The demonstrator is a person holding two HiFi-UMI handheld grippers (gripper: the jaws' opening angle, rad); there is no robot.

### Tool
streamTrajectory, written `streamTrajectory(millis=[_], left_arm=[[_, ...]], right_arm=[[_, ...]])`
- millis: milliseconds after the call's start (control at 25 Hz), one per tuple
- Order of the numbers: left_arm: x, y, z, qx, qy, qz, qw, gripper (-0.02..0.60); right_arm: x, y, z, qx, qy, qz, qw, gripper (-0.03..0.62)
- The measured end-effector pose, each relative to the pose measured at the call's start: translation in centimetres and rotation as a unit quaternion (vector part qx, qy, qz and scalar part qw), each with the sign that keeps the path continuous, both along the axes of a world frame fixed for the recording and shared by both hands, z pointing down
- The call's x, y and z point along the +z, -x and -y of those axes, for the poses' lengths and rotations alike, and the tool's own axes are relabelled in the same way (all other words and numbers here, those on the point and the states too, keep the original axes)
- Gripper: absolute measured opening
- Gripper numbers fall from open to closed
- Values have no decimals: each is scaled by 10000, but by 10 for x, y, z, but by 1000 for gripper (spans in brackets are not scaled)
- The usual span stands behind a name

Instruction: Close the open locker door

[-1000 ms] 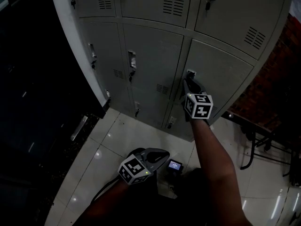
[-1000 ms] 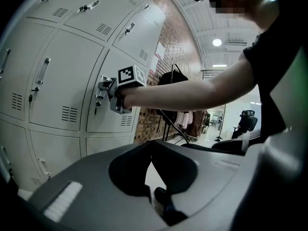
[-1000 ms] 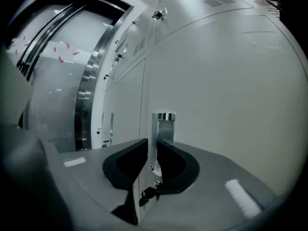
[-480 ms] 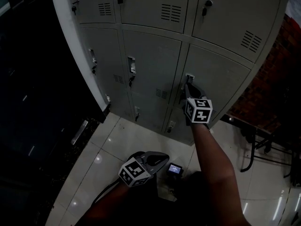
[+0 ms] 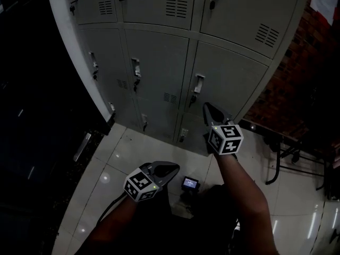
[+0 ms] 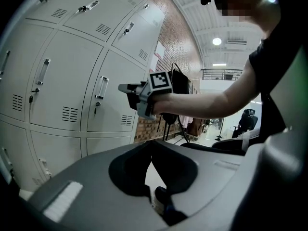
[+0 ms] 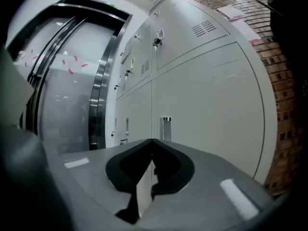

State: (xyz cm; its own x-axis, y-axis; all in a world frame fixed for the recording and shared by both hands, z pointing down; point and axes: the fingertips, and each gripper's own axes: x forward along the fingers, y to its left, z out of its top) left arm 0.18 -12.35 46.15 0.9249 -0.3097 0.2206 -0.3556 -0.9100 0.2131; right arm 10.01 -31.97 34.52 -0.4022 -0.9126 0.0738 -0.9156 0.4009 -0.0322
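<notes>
The grey locker bank fills the top of the head view. The right-hand door of its middle row [image 5: 228,81] lies flush with its neighbours, its metal handle [image 5: 198,82] free. My right gripper [image 5: 206,106] hangs a little below and in front of that handle, touching nothing, its jaws shut and empty. In the right gripper view the shut tips [image 7: 152,139] point at the door, with the handle [image 7: 165,127] just beyond them. My left gripper [image 5: 175,166] is held low over the floor tiles, shut and empty. The left gripper view shows its tips [image 6: 147,141] closed, with the right gripper [image 6: 124,87] ahead.
A small device with a lit screen [image 5: 190,183] lies on the white tiled floor near the person's feet. A dark metal chair frame [image 5: 281,153] stands at the right before a brick wall [image 5: 297,89]. Steel-framed glass doors [image 7: 72,81] stand left of the lockers.
My right gripper has drawn back and down from the locker handle, and its jaws have closed. The left gripper has drifted slightly left with the head view's shift.
</notes>
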Motion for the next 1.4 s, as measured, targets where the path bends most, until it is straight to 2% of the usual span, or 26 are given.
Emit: streamTrajectory(millis=[280, 560, 840, 1200, 1400], left_arm=[[-1, -4, 2, 33, -42, 97, 9999, 12], [0, -5, 2, 31, -38, 110, 9999, 12], [3, -3, 2, 4, -16, 138, 9999, 12], [5, -3, 1, 2, -30, 219, 9998, 12], [5, -3, 1, 3, -30, 256, 9997, 12]], right_arm=[[6, -19, -77, -264, 129, 343, 9990, 3], [35, -31, -139, -643, 165, -36, 9978, 3], [52, -38, -194, -908, 264, -33, 9955, 3], [80, -40, -231, -1260, 593, -344, 9897, 3], [100, -44, -236, -1209, 887, -354, 9881, 3]])
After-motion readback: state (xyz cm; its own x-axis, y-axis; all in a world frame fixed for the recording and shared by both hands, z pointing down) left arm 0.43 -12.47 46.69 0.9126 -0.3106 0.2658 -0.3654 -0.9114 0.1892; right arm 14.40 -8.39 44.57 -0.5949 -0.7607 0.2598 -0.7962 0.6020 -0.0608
